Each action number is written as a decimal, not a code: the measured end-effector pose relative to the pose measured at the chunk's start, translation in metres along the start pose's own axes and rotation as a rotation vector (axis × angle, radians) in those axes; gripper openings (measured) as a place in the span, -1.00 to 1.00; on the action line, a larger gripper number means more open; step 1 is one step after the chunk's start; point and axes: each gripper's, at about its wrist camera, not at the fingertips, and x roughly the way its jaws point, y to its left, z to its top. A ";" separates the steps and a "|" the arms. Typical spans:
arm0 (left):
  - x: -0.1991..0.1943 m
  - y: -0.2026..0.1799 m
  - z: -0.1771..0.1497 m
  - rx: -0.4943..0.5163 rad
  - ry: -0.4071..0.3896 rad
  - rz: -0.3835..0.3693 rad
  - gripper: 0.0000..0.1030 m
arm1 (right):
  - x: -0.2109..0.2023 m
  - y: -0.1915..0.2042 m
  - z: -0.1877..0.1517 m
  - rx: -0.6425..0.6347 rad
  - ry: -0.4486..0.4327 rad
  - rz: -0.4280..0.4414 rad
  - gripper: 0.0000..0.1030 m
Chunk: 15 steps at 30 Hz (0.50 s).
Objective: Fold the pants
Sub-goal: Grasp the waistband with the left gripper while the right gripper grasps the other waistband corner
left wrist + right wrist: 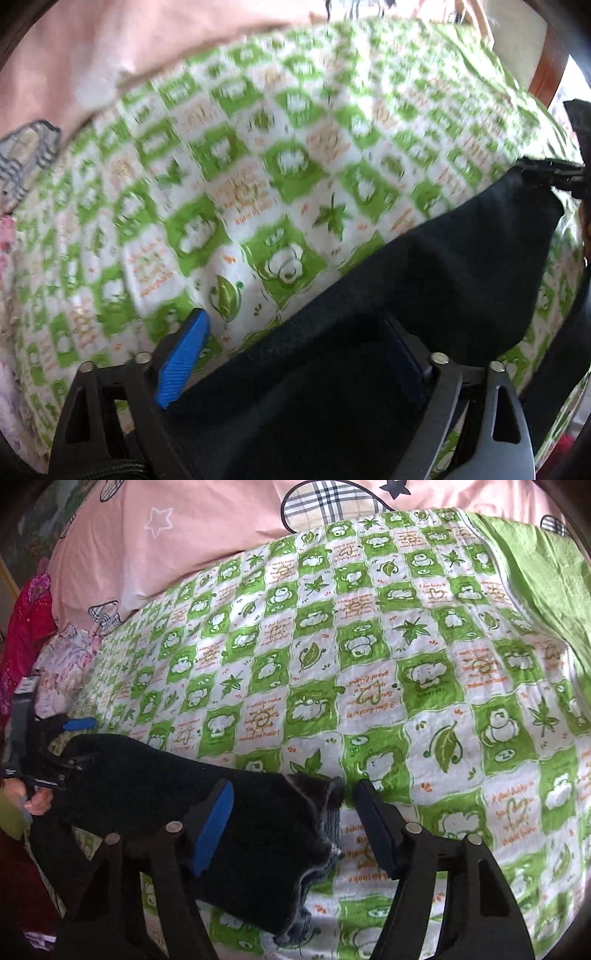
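Black pants [443, 266] lie as a long dark band across a green-and-white checked blanket [258, 147]. My left gripper [291, 354] stands wide over one end, with cloth filling the gap between its blue pad [181, 354] and the far pad. In the right wrist view the other end of the pants [147, 786] sits between the fingers of my right gripper [293, 830]. Its left blue pad [214, 830] overlaps the cloth, while the right pad [373, 830] stands clear of the hem. The left gripper [79, 742] shows at the far left, held by a hand [37, 801].
A pink duvet [203, 528] with stars and plaid patches lies behind the blanket [369, 627]. A plain green sheet [535, 572] is at the right, red cloth [29, 616] and floral fabric [70, 657] at the left. Wooden furniture [550, 66] stands past the bed.
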 end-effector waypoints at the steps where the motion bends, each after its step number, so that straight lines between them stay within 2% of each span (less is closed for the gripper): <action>1: 0.004 0.001 0.001 -0.005 0.012 -0.020 0.62 | 0.001 -0.001 0.001 0.004 -0.001 0.017 -0.17; 2: 0.005 0.002 0.001 -0.007 0.010 -0.029 0.49 | 0.001 -0.002 0.001 0.009 0.002 0.035 -0.29; 3: 0.003 0.001 0.000 -0.002 0.005 -0.050 0.36 | 0.000 -0.004 0.002 0.012 0.003 0.052 -0.54; 4: 0.001 -0.001 -0.001 0.007 0.000 -0.070 -0.07 | -0.001 -0.005 0.002 0.013 0.001 0.060 -0.76; 5: -0.002 -0.004 -0.001 0.018 -0.004 -0.087 -0.32 | -0.004 -0.006 0.001 0.013 -0.005 0.067 -0.77; 6: -0.007 -0.008 -0.003 0.029 -0.006 -0.101 -0.78 | -0.009 -0.006 0.001 0.010 -0.015 0.075 -0.79; 10: -0.033 -0.026 -0.016 0.072 -0.056 -0.061 -0.89 | -0.036 0.000 0.005 -0.026 -0.090 0.097 -0.81; 15: -0.078 -0.047 -0.045 0.045 -0.123 -0.070 -0.90 | -0.067 0.016 0.002 -0.130 -0.122 0.104 -0.82</action>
